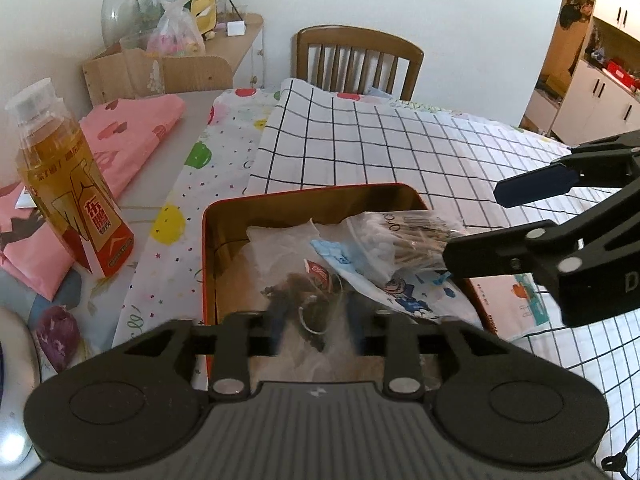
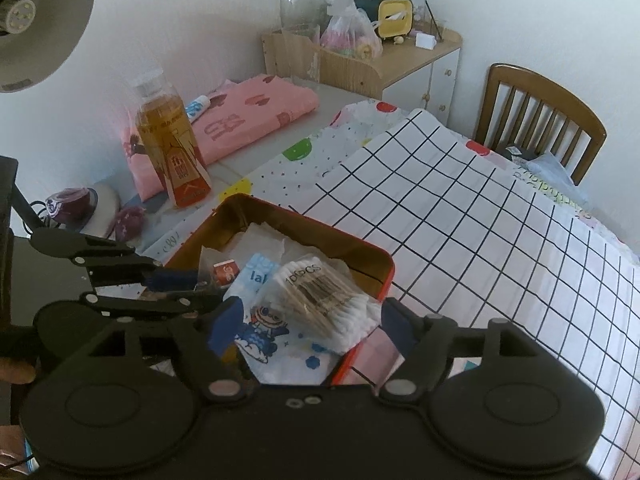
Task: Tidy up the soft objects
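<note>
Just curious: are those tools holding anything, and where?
Right tool: nothing, open around the cotton swab pack. Left tool flanks a clear bag in the tin; grip cannot be told.

Glossy red metal tin with a golden inside, crinkly clear plastic bag of cotton swabs, soft matt checked cloth, smooth varnished wooden chair, matt black plastic tongs.

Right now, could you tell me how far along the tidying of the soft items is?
Done: cotton swab bag and wipes packet lie in the red tin. In hand: nothing clearly; right gripper open around the bag, left gripper among the pouches. Left: pink folded cloth outside.
</note>
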Demonstrator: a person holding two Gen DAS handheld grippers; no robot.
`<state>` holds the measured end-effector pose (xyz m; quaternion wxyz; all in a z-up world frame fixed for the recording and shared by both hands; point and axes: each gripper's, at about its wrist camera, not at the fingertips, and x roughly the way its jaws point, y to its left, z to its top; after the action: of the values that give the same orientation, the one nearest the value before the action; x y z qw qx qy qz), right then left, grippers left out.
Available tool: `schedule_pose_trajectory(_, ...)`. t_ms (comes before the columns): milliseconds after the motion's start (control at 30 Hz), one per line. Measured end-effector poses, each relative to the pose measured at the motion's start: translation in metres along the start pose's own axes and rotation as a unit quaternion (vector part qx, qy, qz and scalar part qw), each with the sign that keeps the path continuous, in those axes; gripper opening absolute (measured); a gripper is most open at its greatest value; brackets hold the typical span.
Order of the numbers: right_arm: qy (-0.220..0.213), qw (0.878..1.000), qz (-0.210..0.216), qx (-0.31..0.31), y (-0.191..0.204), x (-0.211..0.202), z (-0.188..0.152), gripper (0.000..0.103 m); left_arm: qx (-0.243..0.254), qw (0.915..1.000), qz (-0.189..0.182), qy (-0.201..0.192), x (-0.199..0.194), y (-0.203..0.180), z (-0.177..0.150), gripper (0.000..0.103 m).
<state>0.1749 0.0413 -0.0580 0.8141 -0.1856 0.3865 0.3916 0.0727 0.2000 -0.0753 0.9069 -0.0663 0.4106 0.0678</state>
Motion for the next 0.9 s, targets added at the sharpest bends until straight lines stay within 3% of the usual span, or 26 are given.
schedule_pose_trajectory(33,-0.003,1.0,-0.001,0.002,0.0,-0.003,-0.001,0.077,0.001,1.0,-0.003,-0.004,-0.002,0.0,0.0,0.072)
schedule_pose_trajectory(67,-0.006,1.0,-0.002,0.004,0.0,-0.005,-0.002,0.077,0.001,0.9999,-0.005,-0.01,-0.005,-0.001,-0.001,0.075)
schedule_pose_trajectory(300,-0.035,0.999,0.003,0.015,-0.003,-0.034,-0.016,0.084,0.009,0.9993,-0.003,-0.035,-0.029,-0.009,0.0,0.076)
schedule_pose_trajectory(400,-0.048,0.999,0.01,0.018,-0.004,-0.047,-0.023,0.087,0.006,0.9987,-0.001,-0.051,-0.044,-0.015,-0.001,0.084)
schedule_pose_trajectory(667,-0.087,0.996,0.026,0.022,-0.015,-0.084,-0.045,0.092,0.0,0.997,0.016,-0.075,-0.071,-0.044,-0.005,0.087)
schedule_pose_trajectory(767,-0.107,0.994,0.027,0.026,-0.02,-0.1,-0.056,0.098,-0.01,0.996,0.02,-0.086,-0.082,-0.054,-0.007,0.097)
schedule_pose_trajectory(900,-0.123,0.992,0.031,0.025,-0.026,-0.116,-0.069,0.102,-0.018,0.9943,0.014,-0.104,-0.096,-0.067,-0.008,0.102)
